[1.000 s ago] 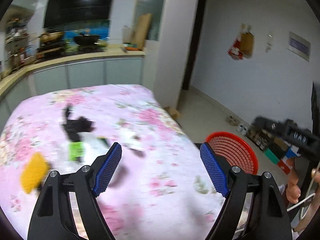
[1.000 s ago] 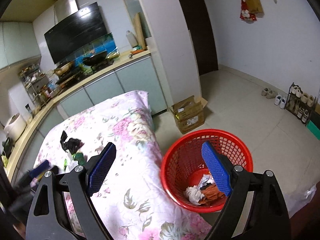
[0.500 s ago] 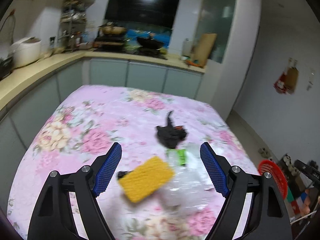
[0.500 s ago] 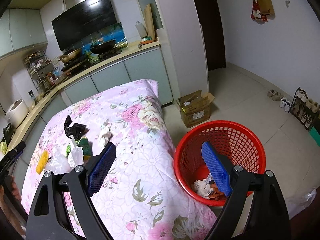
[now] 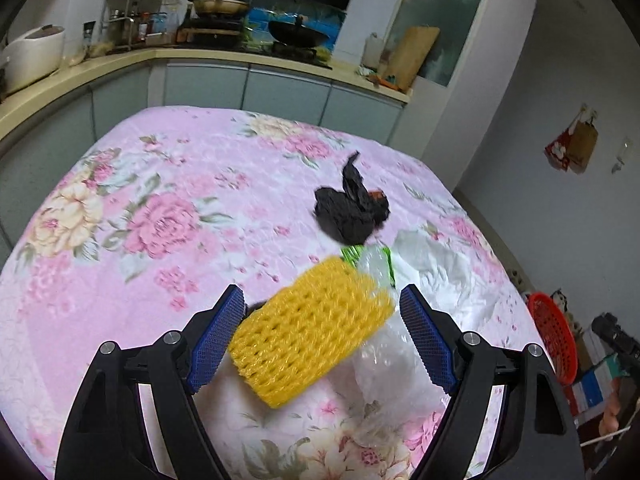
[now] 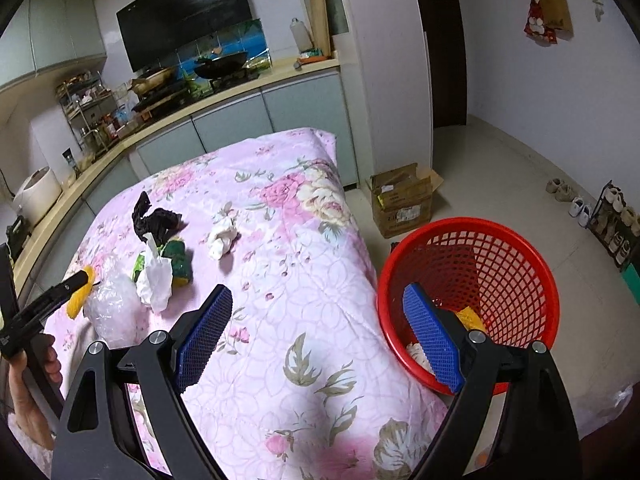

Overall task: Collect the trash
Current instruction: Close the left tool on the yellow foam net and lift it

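A yellow foam net (image 5: 312,328) lies on the pink flowered bed cover (image 5: 160,208). My left gripper (image 5: 322,336) is open, with the net between its blue pads and not pressed. A clear plastic bag (image 5: 394,364), a white bag (image 5: 436,264), a green packet (image 5: 354,252) and a black bag (image 5: 352,208) lie just beyond. My right gripper (image 6: 316,336) is open and holds nothing, above the bed's edge. The red basket (image 6: 520,248) stands on the floor with some trash inside. A white tissue wad (image 6: 222,238) rests mid-bed.
A cardboard box (image 6: 404,200) sits on the floor behind the basket, and a shoe rack (image 6: 616,220) stands by the right wall. Kitchen cabinets and a counter (image 6: 240,84) wrap around the bed's far side. A person's hand (image 6: 28,380) holds the left tool.
My left gripper swung from the basket side across the bed and came down over the yellow net, which now sits between its jaws. The right gripper drifted slightly lower near the basket.
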`<action>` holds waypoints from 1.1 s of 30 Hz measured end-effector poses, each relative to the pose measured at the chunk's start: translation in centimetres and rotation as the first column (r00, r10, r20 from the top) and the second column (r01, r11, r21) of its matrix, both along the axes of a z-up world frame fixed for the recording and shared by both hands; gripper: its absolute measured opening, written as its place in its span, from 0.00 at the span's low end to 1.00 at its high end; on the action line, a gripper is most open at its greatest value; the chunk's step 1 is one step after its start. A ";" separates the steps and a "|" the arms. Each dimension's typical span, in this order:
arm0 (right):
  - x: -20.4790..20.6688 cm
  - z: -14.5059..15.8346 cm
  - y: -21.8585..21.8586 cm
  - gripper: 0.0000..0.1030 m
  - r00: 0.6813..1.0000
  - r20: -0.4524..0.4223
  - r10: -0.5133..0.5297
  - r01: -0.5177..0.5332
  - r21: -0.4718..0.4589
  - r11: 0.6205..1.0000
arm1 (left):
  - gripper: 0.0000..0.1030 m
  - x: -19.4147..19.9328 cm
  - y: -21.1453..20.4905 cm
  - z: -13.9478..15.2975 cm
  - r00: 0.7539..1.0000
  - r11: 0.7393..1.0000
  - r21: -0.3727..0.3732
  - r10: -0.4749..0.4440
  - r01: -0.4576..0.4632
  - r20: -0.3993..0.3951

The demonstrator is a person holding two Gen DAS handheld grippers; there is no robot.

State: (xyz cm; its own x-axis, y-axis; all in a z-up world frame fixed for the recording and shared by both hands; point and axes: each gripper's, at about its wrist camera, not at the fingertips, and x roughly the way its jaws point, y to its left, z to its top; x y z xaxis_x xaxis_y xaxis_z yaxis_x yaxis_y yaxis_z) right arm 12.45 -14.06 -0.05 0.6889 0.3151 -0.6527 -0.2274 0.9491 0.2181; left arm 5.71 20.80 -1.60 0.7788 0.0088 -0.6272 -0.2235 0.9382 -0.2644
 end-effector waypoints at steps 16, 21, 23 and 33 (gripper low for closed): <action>-0.6 -0.2 1.4 0.82 0.999 0.007 0.046 -0.046 -0.020 0.999 | 0.16 -2.3 -2.2 0.1 0.997 0.996 0.038 -0.080 0.079 0.010; -0.9 -0.5 2.8 0.82 0.996 0.018 0.092 -0.092 -0.016 0.996 | 0.16 -3.7 -1.9 1.3 0.997 0.998 0.027 -0.059 0.058 0.054; -1.1 -0.7 3.6 0.82 0.993 0.015 0.117 -0.117 -0.009 0.993 | 0.16 -4.1 -1.7 1.8 0.997 0.999 0.031 -0.047 0.045 0.067; -2.9 -1.2 11.3 0.82 0.948 0.034 0.315 -0.316 0.001 0.949 | 0.16 -5.3 0.1 2.0 0.996 1.000 0.026 0.015 -0.017 0.085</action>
